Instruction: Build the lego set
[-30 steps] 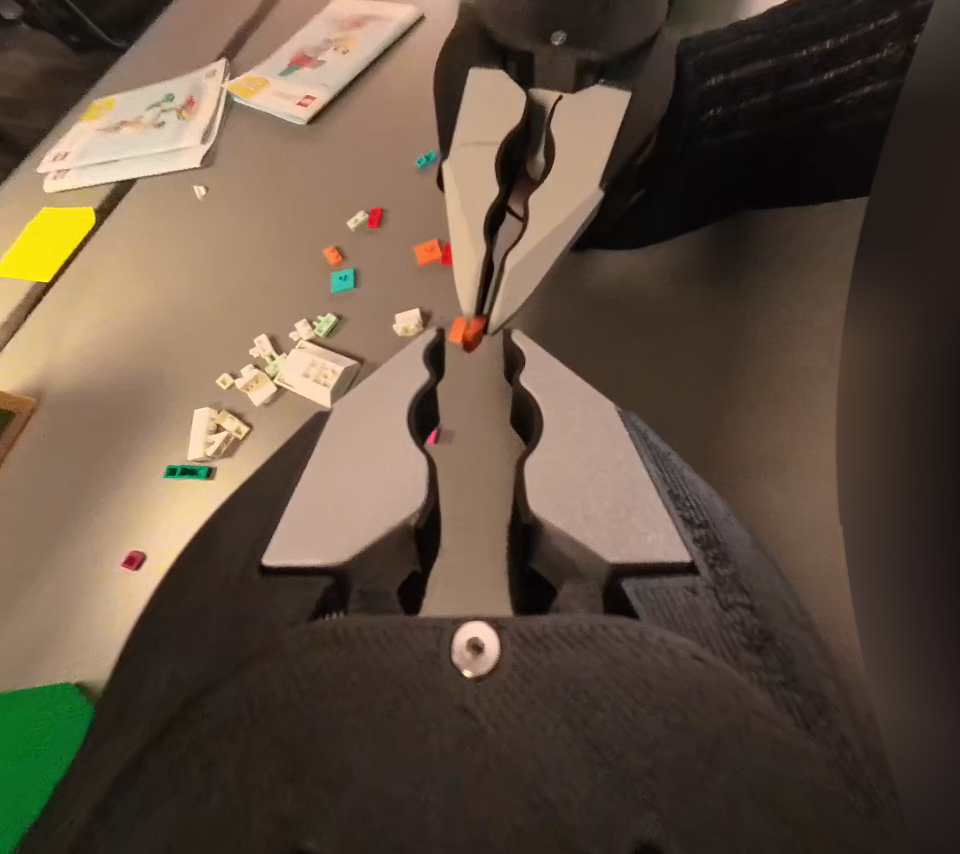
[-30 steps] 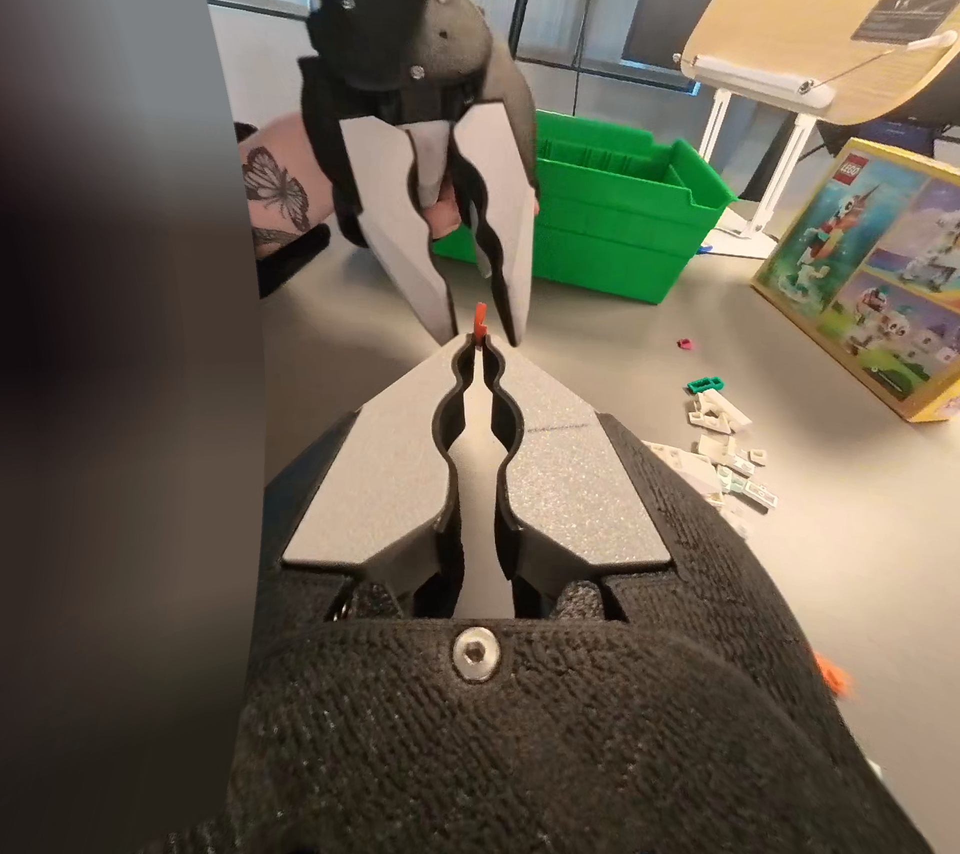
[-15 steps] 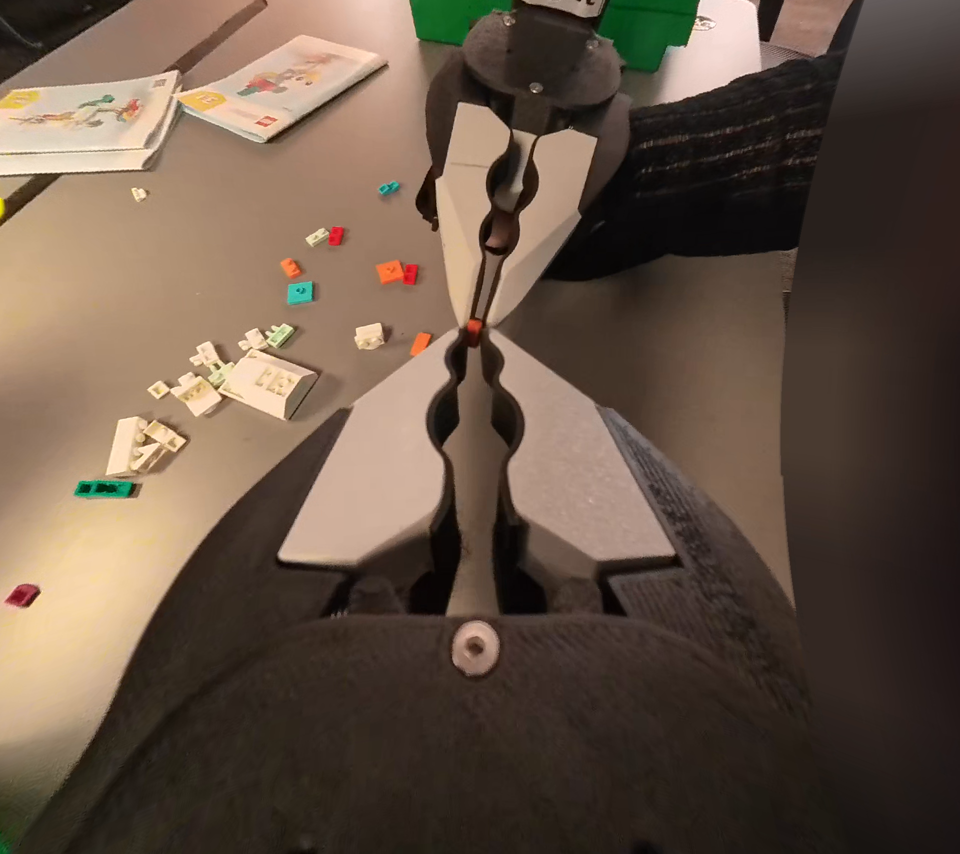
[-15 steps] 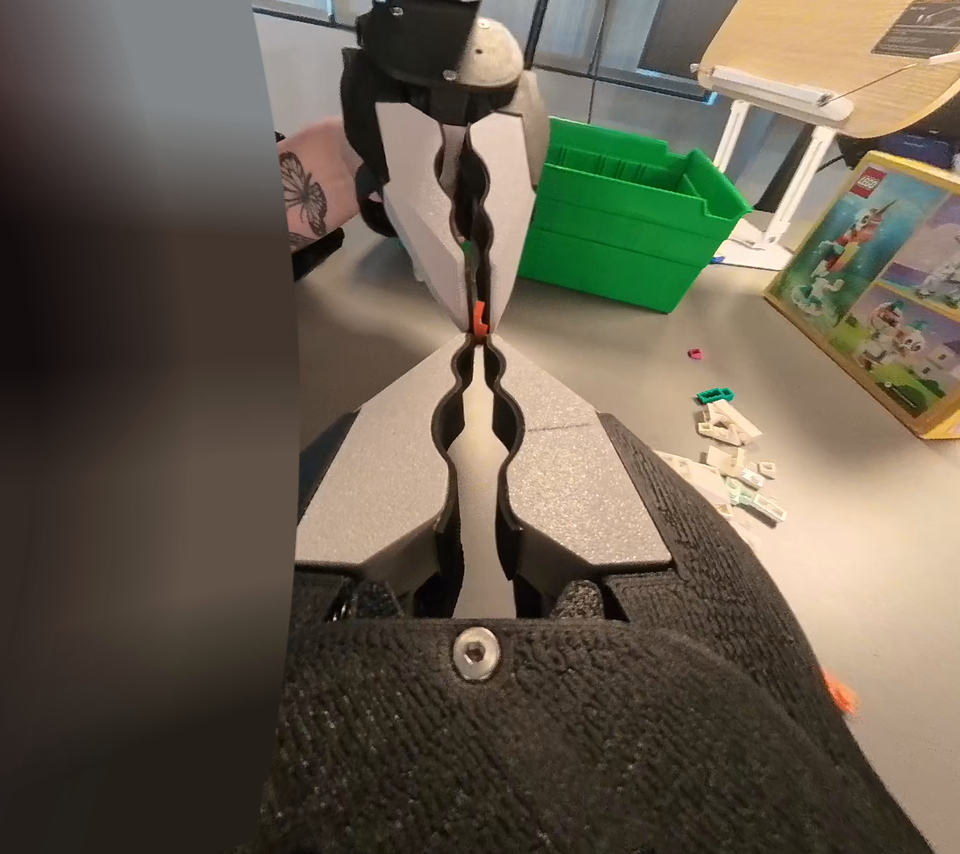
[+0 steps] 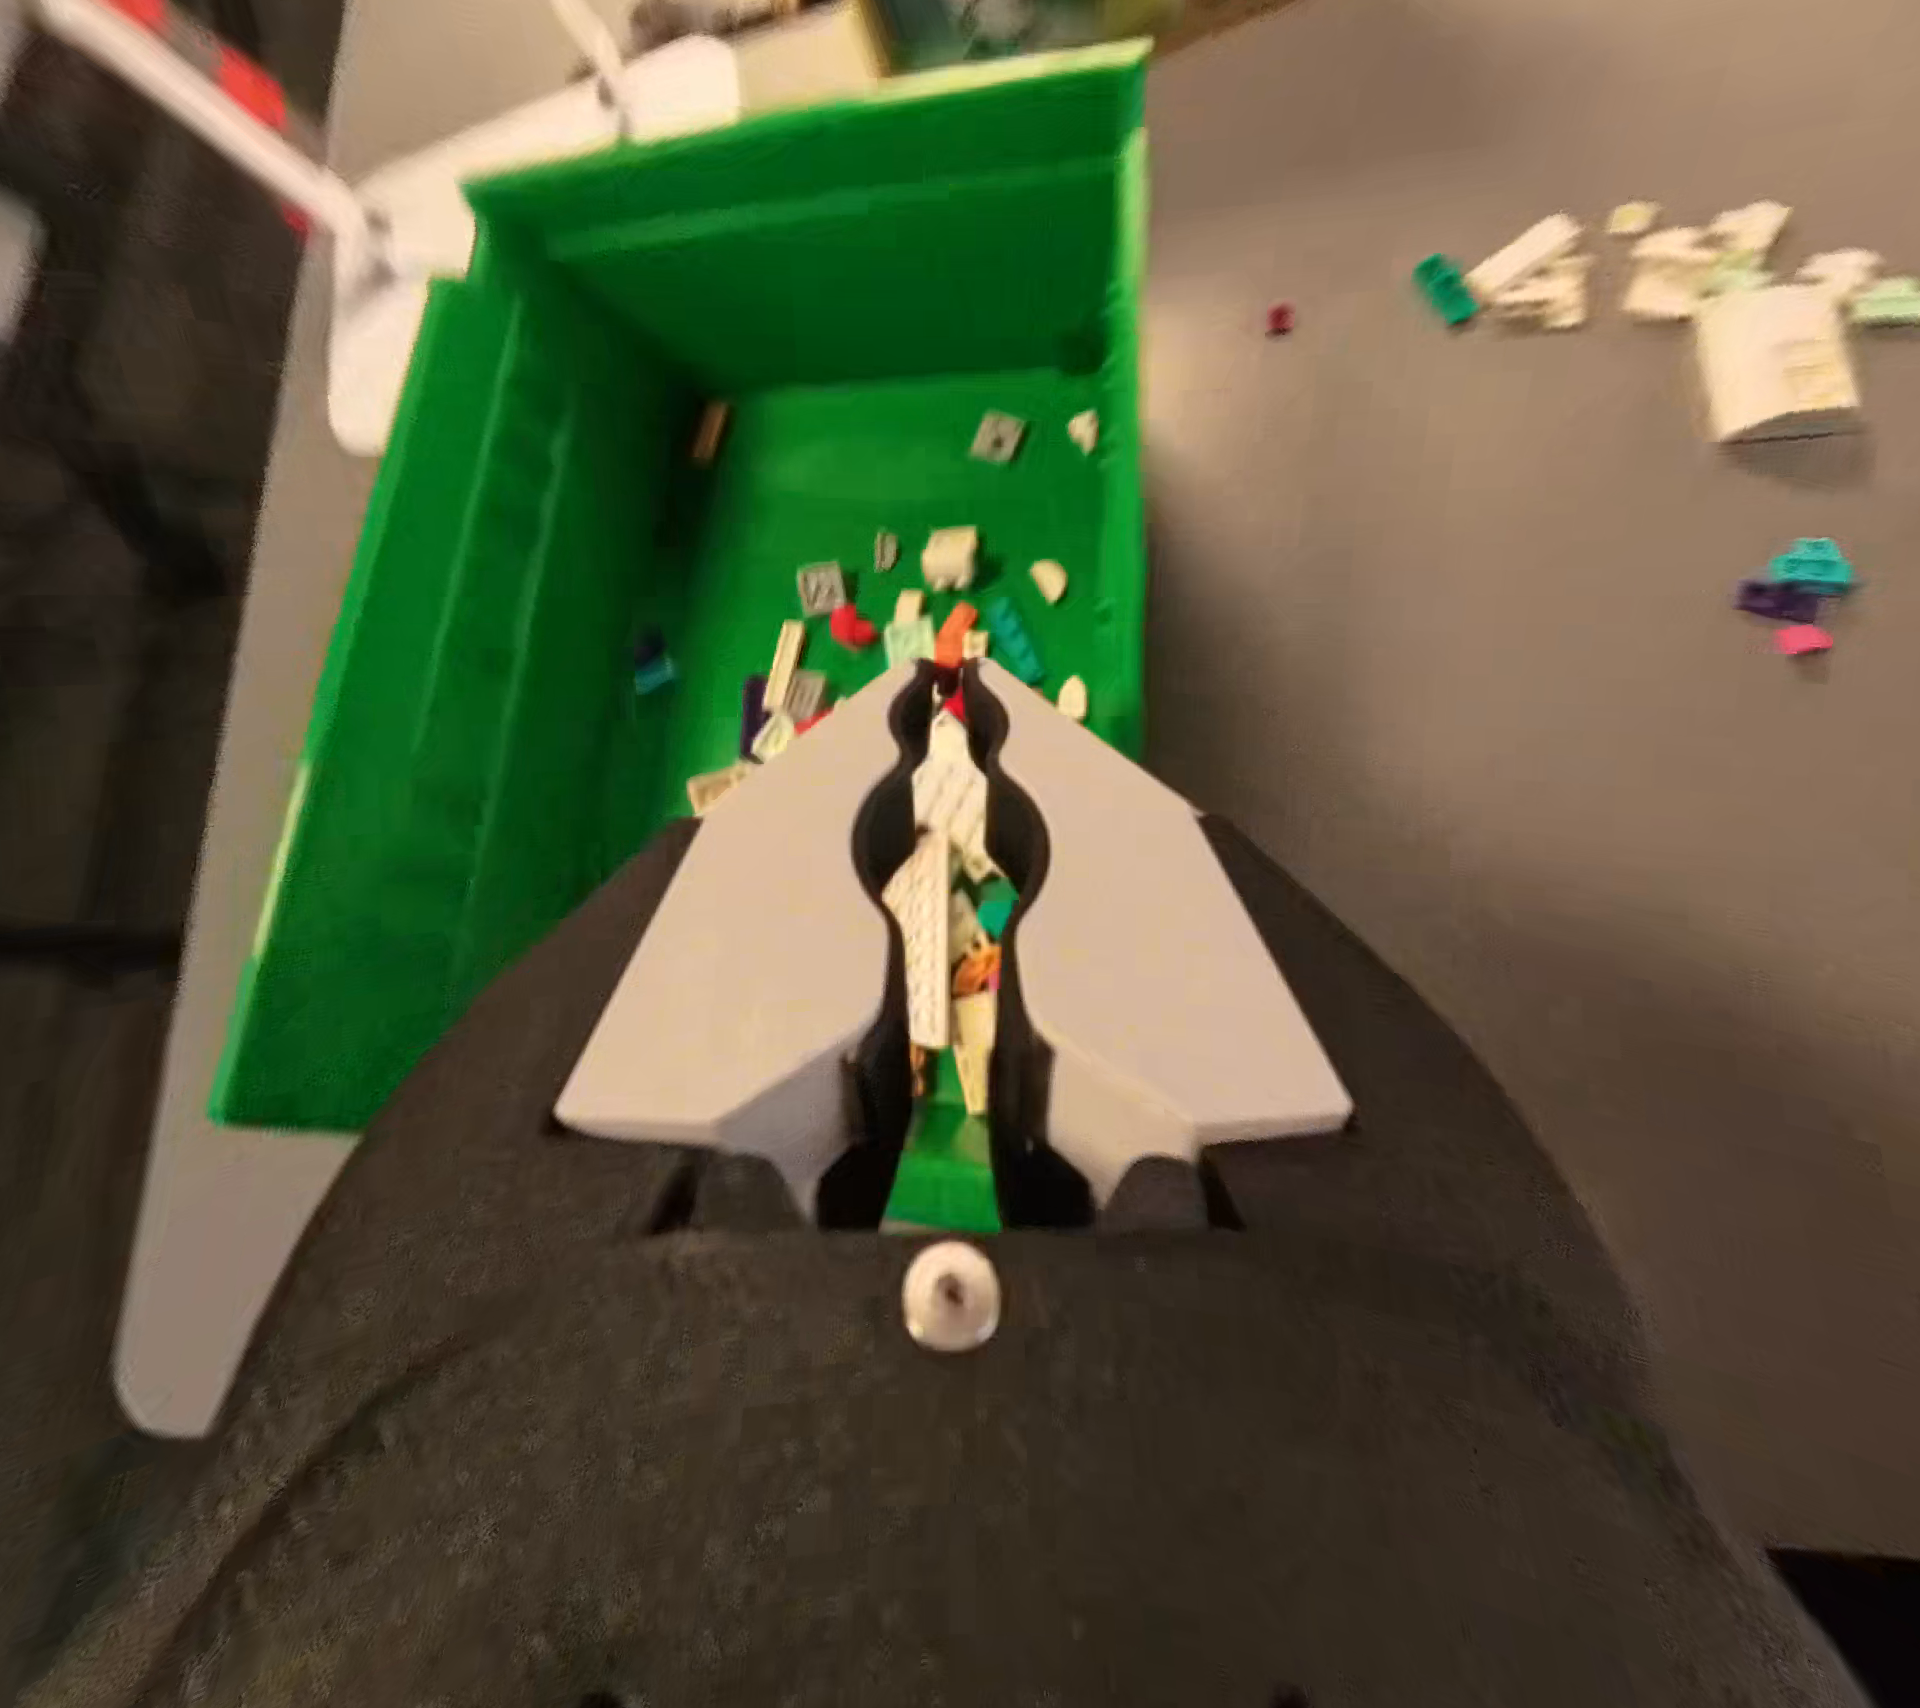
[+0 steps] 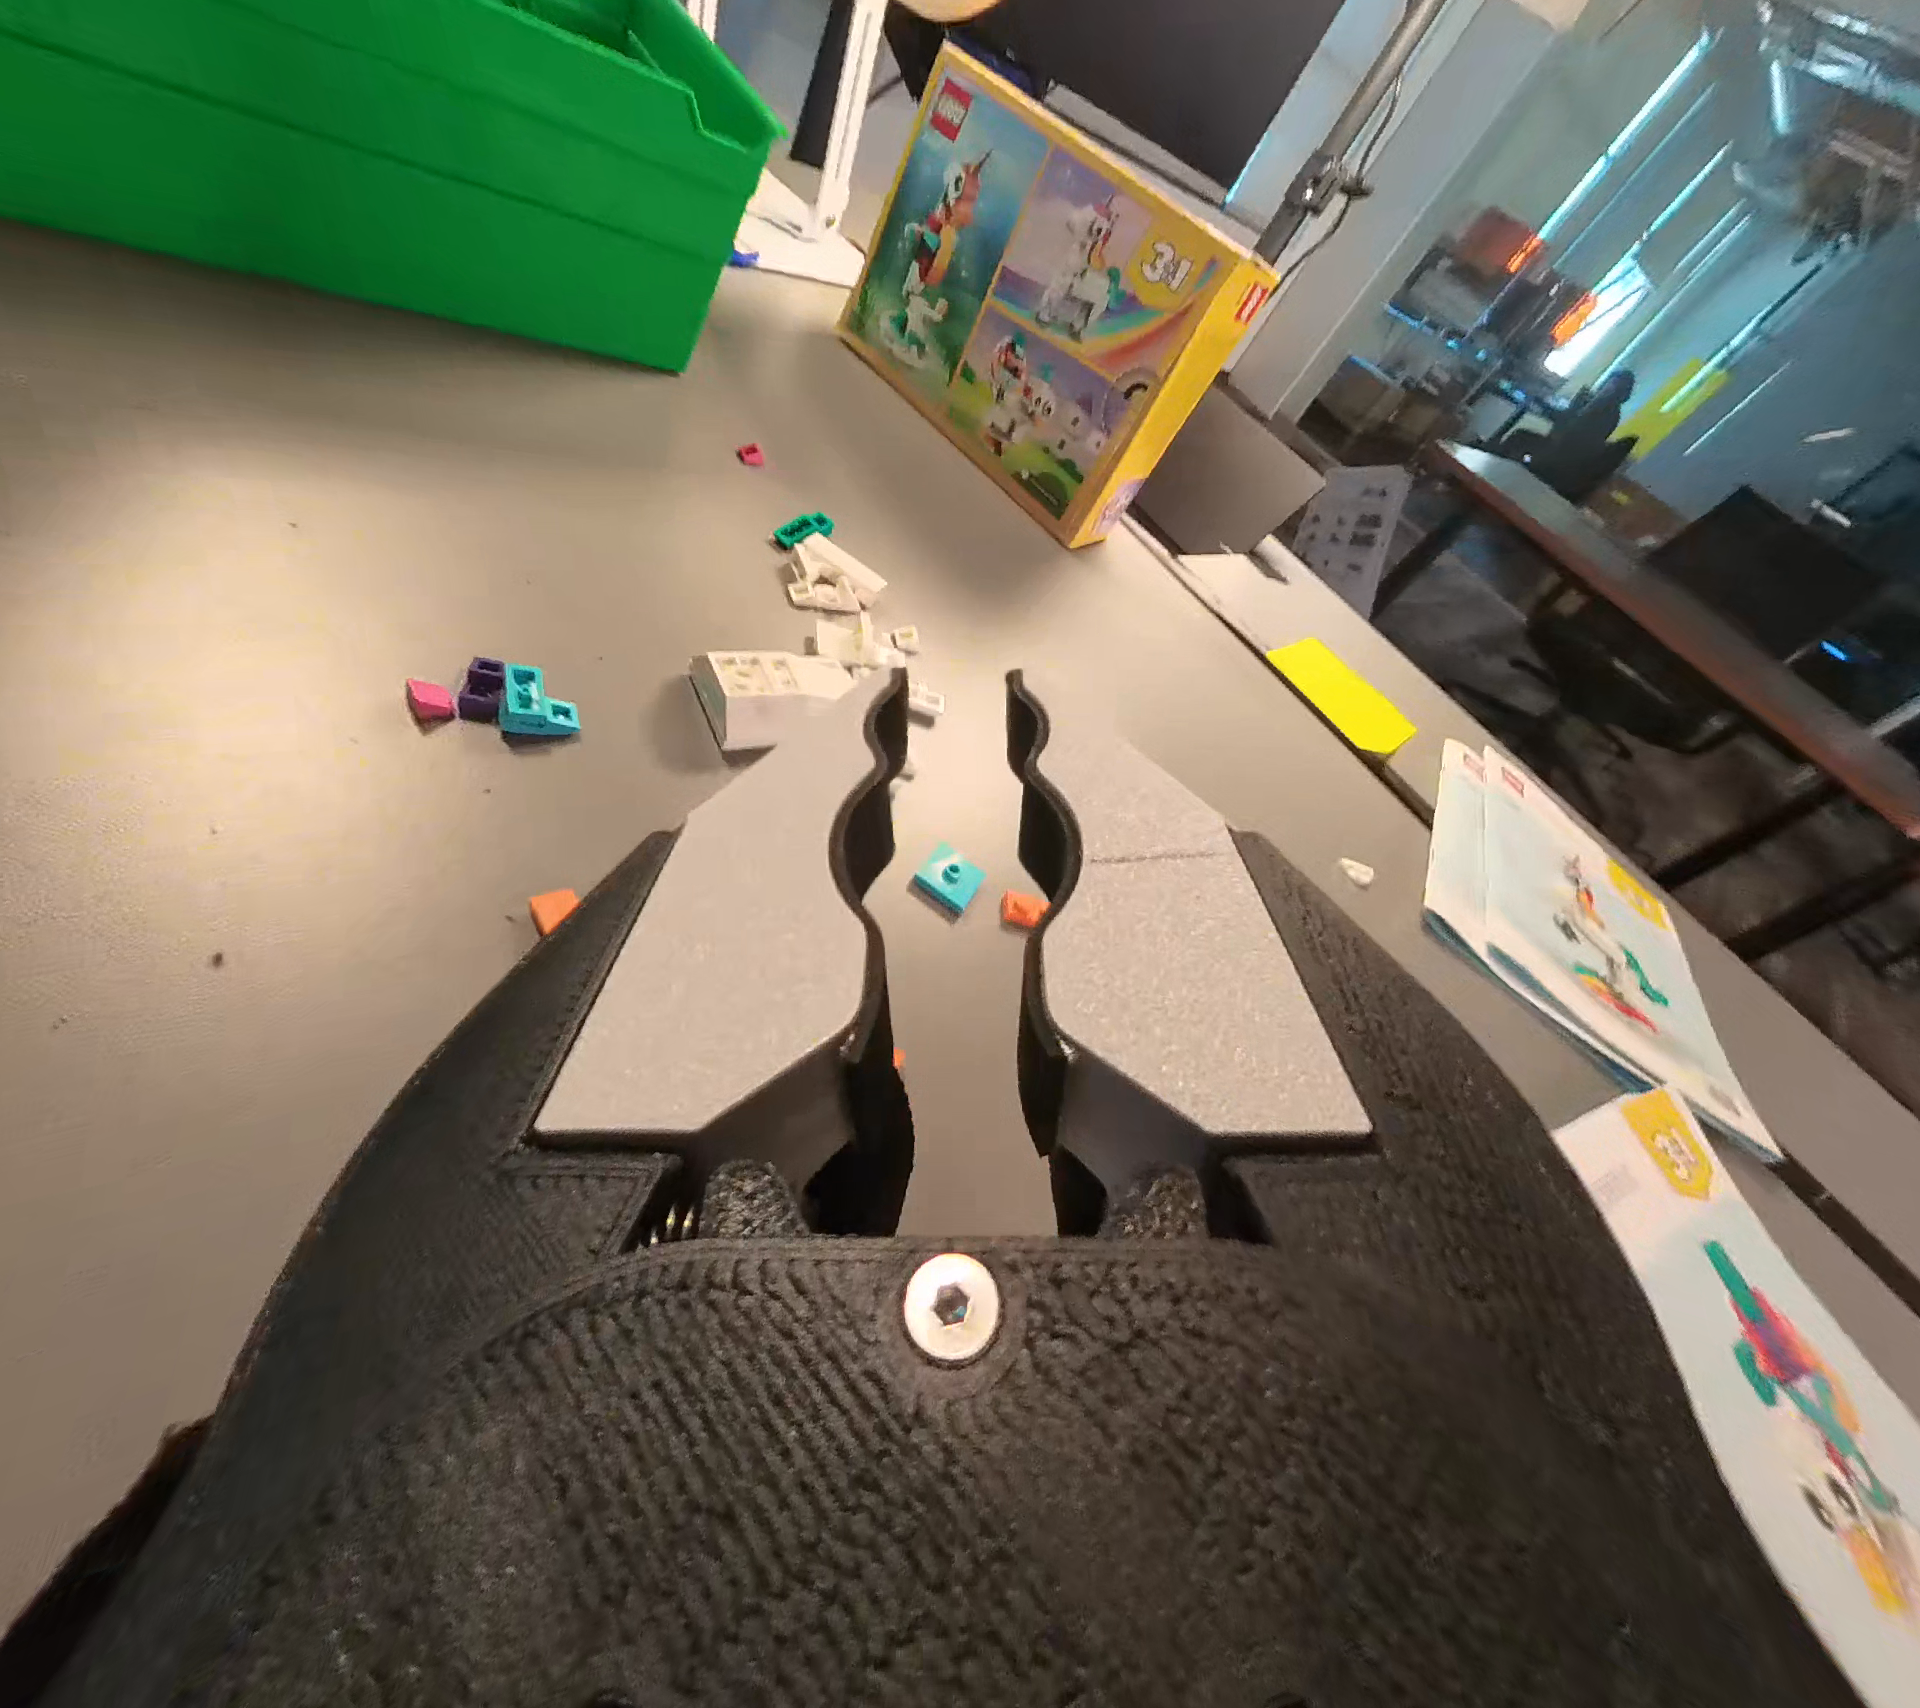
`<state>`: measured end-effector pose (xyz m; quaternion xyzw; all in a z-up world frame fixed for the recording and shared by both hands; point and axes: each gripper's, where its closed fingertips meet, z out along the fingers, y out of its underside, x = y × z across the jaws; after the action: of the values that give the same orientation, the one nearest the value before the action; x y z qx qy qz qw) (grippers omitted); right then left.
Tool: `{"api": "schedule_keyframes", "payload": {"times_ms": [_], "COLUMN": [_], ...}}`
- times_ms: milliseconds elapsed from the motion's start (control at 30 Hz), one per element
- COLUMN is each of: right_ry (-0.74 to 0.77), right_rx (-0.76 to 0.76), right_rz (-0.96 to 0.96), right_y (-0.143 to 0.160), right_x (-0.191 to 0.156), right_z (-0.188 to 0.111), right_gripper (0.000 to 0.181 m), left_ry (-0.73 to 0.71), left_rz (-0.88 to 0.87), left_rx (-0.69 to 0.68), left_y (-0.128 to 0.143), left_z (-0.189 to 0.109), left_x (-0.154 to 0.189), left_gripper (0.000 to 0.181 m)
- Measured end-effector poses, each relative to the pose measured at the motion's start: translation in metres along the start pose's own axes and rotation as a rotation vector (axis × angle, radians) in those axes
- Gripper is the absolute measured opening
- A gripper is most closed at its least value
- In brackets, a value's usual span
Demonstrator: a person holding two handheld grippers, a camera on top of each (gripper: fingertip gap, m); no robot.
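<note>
— Green bin fills the left wrist view, seen from above. Left gripper hangs over its 5 o'clock corner. Loose pieces in white, grey, teal and red lie on the bin floor.

— Jaws?

— Nearly closed. A red bit shows in the narrow gap at the tips, and an orange piece sits just beyond at 12 o'clock. The frame is blurred, so I cannot tell whether anything is pinched.

— Right side?

— Right gripper is low over the grey worktop, jaws open and holding nothing. A teal flat piece lies on the worktop between the fingers. A small orange piece lies just beside the inner edge of the 3 o'clock finger.

— Around it?

— White block is at the 9 o'clock fingertip; I cannot tell if they touch. A white scatter lies beyond it. A pink, purple and teal cluster is at 10 o'clock. The toy box stands at 12 o'clock, a yellow sheet lies at 2 o'clock, and booklets lie at 3 o'clock.
</note>
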<state>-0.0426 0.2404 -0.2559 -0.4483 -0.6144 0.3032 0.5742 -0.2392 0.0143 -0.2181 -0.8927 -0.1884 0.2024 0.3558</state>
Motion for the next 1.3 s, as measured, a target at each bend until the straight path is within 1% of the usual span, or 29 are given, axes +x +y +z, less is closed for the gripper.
{"api": "schedule_keyframes", "payload": {"times_ms": [33, 67, 133, 167, 233, 267, 333, 367, 400, 433, 467, 500, 533, 567, 600, 667, 733, 800, 900, 1033, 1167, 1233, 1300], "right_ry": [-0.002, -0.003, -0.003, -0.005, -0.005, -0.004, 0.001, 0.004, 0.008, 0.010, 0.011, 0.011, 0.011, 0.010, 0.009, 0.000, -0.025, -0.074, -0.146, -0.205, -0.289, -0.339, -0.379], "right_rx": [-0.007, -0.011, -0.012, -0.011, -0.010, -0.012, -0.013, -0.011, -0.008, -0.005, -0.004, -0.004, -0.005, -0.007, -0.009, -0.008, -0.002, 0.020, 0.036, 0.033, 0.032, 0.011, -0.019], "right_rz": [0.001, 0.005, 0.017, 0.024, 0.037, 0.042, 0.047, 0.049, 0.050, 0.052, 0.053, 0.053, 0.053, 0.051, 0.049, 0.043, 0.029, 0.017, 0.011, -0.025, -0.058, -0.089, -0.147], "right_y": [0.002, 0.003, 0.005, 0.005, 0.006, 0.007, 0.008, 0.008, 0.008, 0.008, 0.008, 0.008, 0.009, 0.009, 0.010, 0.010, 0.009, 0.005, 0.001, 0.002, 0.001, 0.004, 0.010], "right_x": [0.000, 0.000, 0.001, 0.002, 0.003, 0.003, 0.005, 0.007, 0.008, 0.008, 0.009, 0.010, 0.010, 0.010, 0.010, 0.009, 0.004, -0.004, -0.017, -0.029, -0.044, -0.054, -0.065], "right_z": [0.001, 0.001, 0.001, 0.001, 0.001, 0.001, 0.001, 0.001, 0.000, 0.000, 0.000, 0.000, -0.001, -0.001, -0.001, -0.001, 0.000, 0.000, 0.000, 0.000, -0.002, -0.002, -0.002], "right_gripper": [0.017, 0.016, 0.015, 0.015, 0.015, 0.015, 0.014, 0.014, 0.014, 0.014, 0.014, 0.014, 0.014, 0.014, 0.014, 0.014, 0.014, 0.015, 0.015, 0.016, 0.020, 0.024, 0.028], "left_ry": [-0.005, -0.016, -0.008, -0.003, -0.040, -0.069, -0.112, -0.107, -0.061, 0.034, 0.178, 0.354, 0.533, 0.684, 0.776, 0.834, 0.889, 0.918, 0.953, 0.996, 0.989, 0.969, 0.978], "left_rz": [-0.062, -0.119, -0.188, -0.202, -0.184, -0.163, -0.103, -0.047, 0.029, 0.118, 0.214, 0.306, 0.386, 0.458, 0.513, 0.593, 0.644, 0.660, 0.670, 0.696, 0.739, 0.749, 0.756], "left_rx": [-0.041, -0.089, -0.171, -0.189, -0.191, -0.171, -0.060, 0.023, 0.112, 0.195, 0.259, 0.295, 0.309, 0.312, 0.304, 0.236, 0.168, 0.120, 0.054, 0.006, -0.067, -0.088, -0.082], "left_y": [0.010, 0.020, 0.037, 0.041, 0.042, 0.038, 0.015, -0.002, -0.020, -0.034, -0.043, -0.044, -0.039, -0.033, -0.027, -0.015, -0.006, -0.003, 0.000, 0.003, 0.014, 0.018, 0.018], "left_z": [0.005, 0.010, 0.017, 0.019, 0.020, 0.019, 0.011, 0.006, 0.001, -0.003, -0.007, -0.012, -0.017, -0.020, -0.016, 0.007, 0.027, 0.043, 0.059, 0.067, 0.074, 0.078, 0.076], "left_x": [-0.010, -0.019, -0.026, -0.027, -0.031, -0.032, -0.029, -0.019, 0.000, 0.029, 0.067, 0.108, 0.147, 0.179, 0.201, 0.220, 0.229, 0.231, 0.233, 0.239, 0.241, 0.240, 0.240], "left_gripper": [0.013, 0.032, 0.060, 0.066, 0.067, 0.068, 0.063, 0.061, 0.058, 0.053, 0.047, 0.044, 0.040, 0.037, 0.035, 0.033, 0.030, 0.028, 0.023, 0.018, 0.018, 0.018, 0.014]}}
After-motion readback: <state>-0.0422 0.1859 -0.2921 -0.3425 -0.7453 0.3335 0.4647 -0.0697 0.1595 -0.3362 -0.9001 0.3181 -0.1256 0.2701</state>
